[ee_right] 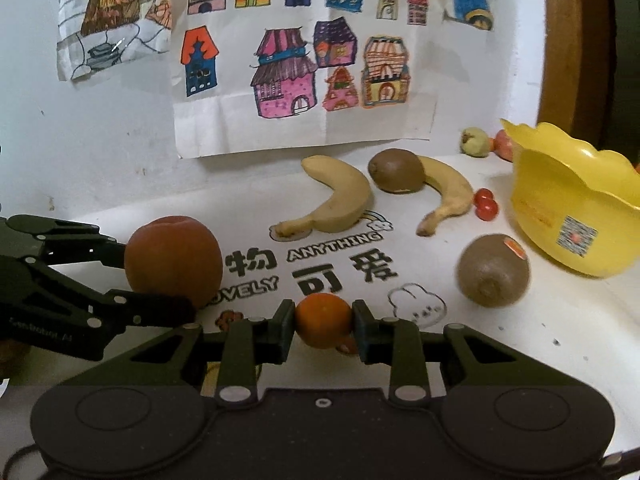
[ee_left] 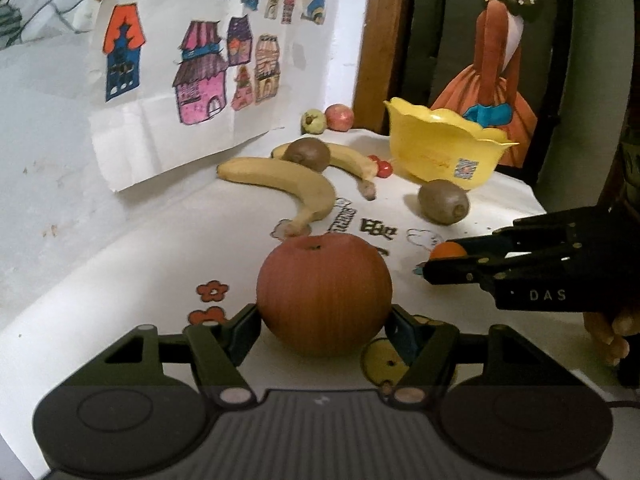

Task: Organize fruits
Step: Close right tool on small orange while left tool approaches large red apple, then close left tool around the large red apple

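White cloth printed with cartoons and lettering covers the bench [ee_right: 520, 344], which runs back to a wall hung with children's drawings of houses [ee_right: 288, 68].

Nearest, the left tool [ee_left: 324, 320] is closed on a large reddish-brown apple [ee_left: 324, 292], a finger on either flank; the fruit appears to sit on or just above the cloth. Beside it, the right tool [ee_right: 323, 322] is clamped on a small orange [ee_right: 323, 320], held low over the printed lettering. So the step in hand looks like the pick-up: both fruits are gripped, neither yet delivered.

Further out, a kiwi [ee_right: 494, 275] lies just in front of the yellow bowl [ee_right: 576, 208], which stands at the right and seems empty from here. Two bananas [ee_right: 340, 204] lie in the middle of the bench with a second kiwi [ee_right: 396, 171] between them, and small red tomatoes [ee_right: 486, 204] sit beside the right one. At the back corner rest a pale green fruit [ee_right: 475, 142] and a red one [ee_left: 339, 117].

Next, I judge, each tool must lift clear and carry its load rightward over the near kiwi, high enough to pass the bowl's scalloped rim, then release inside, one at a time to avoid collision.
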`<control>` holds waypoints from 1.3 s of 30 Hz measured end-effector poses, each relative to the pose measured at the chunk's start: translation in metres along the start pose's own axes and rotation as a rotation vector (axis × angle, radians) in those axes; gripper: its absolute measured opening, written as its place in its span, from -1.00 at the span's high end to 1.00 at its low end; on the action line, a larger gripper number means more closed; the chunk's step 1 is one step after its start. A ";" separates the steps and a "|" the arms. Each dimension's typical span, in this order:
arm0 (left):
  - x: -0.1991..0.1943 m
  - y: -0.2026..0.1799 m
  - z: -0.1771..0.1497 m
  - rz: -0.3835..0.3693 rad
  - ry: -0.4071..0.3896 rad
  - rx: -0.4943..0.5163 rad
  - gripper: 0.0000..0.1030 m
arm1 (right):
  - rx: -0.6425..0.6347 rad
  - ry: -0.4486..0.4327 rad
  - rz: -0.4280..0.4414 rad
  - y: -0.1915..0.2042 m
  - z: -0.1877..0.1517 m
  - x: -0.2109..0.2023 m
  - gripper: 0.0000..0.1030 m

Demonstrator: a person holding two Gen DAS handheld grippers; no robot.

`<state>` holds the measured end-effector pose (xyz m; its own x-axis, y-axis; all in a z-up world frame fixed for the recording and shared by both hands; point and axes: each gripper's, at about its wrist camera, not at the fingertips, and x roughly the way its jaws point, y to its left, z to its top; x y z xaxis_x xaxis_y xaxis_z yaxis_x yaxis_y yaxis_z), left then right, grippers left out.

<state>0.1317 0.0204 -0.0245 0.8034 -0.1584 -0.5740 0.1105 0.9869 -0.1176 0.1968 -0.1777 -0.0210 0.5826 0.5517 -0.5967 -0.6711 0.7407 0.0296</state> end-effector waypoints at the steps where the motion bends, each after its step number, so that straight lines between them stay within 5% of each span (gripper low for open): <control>1: -0.002 -0.003 0.000 -0.003 -0.005 0.002 -0.41 | 0.004 -0.003 -0.004 -0.001 -0.002 -0.004 0.37; 18: 0.010 -0.019 0.013 0.013 -0.059 0.077 -0.44 | 0.060 -0.020 -0.033 -0.011 -0.020 -0.026 0.37; 27: 0.064 -0.017 0.039 -0.014 0.048 0.093 -0.31 | 0.086 -0.025 -0.036 -0.023 -0.019 -0.021 0.37; 39: 0.097 -0.009 0.058 -0.013 0.037 0.055 -0.49 | 0.121 -0.018 -0.030 -0.042 -0.017 -0.017 0.36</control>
<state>0.2426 -0.0025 -0.0324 0.7795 -0.1712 -0.6025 0.1537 0.9848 -0.0811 0.2067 -0.2247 -0.0258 0.6102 0.5348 -0.5846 -0.5941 0.7970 0.1090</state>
